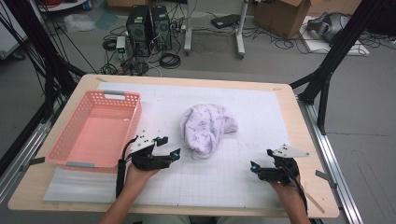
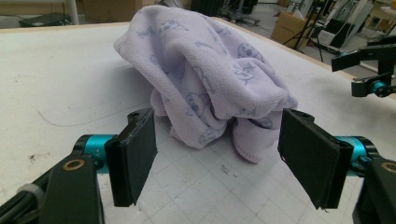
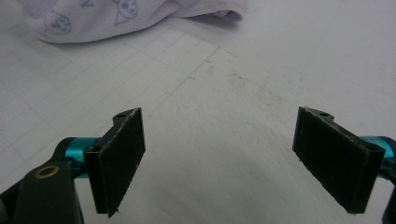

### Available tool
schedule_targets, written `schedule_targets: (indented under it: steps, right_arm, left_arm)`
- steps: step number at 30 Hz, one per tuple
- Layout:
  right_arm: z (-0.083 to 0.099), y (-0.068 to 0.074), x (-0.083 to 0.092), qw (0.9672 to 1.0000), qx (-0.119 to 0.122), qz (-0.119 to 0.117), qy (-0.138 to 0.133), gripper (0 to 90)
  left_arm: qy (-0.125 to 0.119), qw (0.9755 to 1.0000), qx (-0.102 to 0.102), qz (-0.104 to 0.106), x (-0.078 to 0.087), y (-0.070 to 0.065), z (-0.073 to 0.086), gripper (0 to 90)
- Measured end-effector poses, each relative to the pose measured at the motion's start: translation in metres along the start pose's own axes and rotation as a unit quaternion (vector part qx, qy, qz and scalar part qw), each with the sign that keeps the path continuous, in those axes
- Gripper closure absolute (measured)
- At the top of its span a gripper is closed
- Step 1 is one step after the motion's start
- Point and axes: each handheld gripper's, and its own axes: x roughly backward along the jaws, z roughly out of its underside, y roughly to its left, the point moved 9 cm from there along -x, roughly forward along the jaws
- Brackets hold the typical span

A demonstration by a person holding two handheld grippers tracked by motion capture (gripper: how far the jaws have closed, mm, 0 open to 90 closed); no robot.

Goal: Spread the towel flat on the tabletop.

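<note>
Crumpled lilac towel (image 1: 208, 129) with a faint printed pattern, heaped near the middle of the white gridded mat (image 1: 243, 177) on the bench (image 1: 299, 140), one lobe trailing toward the person's side. Left tongs (image 1: 169, 147) just beside the towel's near-left edge, pointed at it, jaws apart with nothing between the pads; in the left gripper view the towel (image 2: 210, 79) bulking close ahead of the two black pads (image 2: 133, 154), its lowest fold resting on the mat between and beyond them, not touched. Right tongs (image 1: 258, 169) farther off at the towel's near-right, low over bare mat, jaws wide apart and empty; in the right gripper view only the towel's hem (image 3: 116, 18) at the top edge, well clear of the pads (image 3: 119, 158). Pink slatted basket (image 1: 95, 128) at the left of the bench, just beside the left hand (image 1: 140, 175), nothing visible inside. Right hand (image 1: 287, 186) near the bench's front-right corner.
</note>
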Motion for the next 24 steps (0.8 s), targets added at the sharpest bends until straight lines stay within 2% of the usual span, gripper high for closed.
schedule_targets:
  steps: [4, 5, 6, 9, 11, 13, 16, 20, 22, 24]
  right_arm:
    - [-0.014, -0.001, -0.018, 0.9998, -0.012, -0.017, 0.002, 16.4]
    - [-0.017, -0.002, -0.023, 0.9995, -0.021, -0.023, 0.005, 19.7]
    - [-0.021, -0.003, -0.027, 0.9993, -0.02, -0.03, 0.003, 23.6]
    - [-0.033, -0.008, -0.042, 0.9992, -0.023, -0.033, 0.001, 25.6]
    - [-0.041, -0.009, -0.052, 0.999, -0.025, -0.038, 0.006, 30.5]
    - [-0.048, -0.011, -0.063, 0.9992, -0.017, -0.035, 0.013, 33.5]
    - [-0.059, -0.014, -0.08, 0.9992, -0.017, -0.032, 0.017, 43.2]
    - [-0.072, -0.023, -0.1, 0.9985, -0.049, -0.021, 0.013, 49.8]
    - [-0.075, -0.024, -0.109, 0.9971, -0.068, -0.033, 0.01, 58.6]
    - [-0.076, -0.022, -0.113, 0.9963, -0.075, -0.042, 0.011, 76.9]
  left_arm:
    - [0.001, 1.0, 0.003, 0.002, -0.002, 0.0, 0.001, 27.7]
    - [0.003, 1.0, 0.003, 0.004, -0.002, 0.0, 0.002, 27.7]
    - [0.004, 1.0, 0.004, 0.005, -0.003, 0.0, 0.002, 27.7]
    - [0.006, 0.9999, 0.005, 0.007, -0.004, 0.0, 0.003, 27.8]
    - [0.009, 0.9999, 0.006, 0.007, -0.004, 0.0, 0.004, 28.1]
    - [0.011, 0.9999, 0.004, 0.007, -0.005, 0.001, 0.005, 28.5]
    - [0.014, 0.9999, 0.007, 0.007, -0.005, 0.001, 0.005, 28.8]
    - [0.014, 0.9998, 0.009, 0.007, -0.005, 0.001, 0.006, 29.0]
    - [0.016, 0.9998, 0.008, 0.007, -0.005, 0.001, 0.006, 29.0]
    - [0.019, 0.9998, 0.005, 0.007, -0.005, 0.002, 0.007, 29.1]
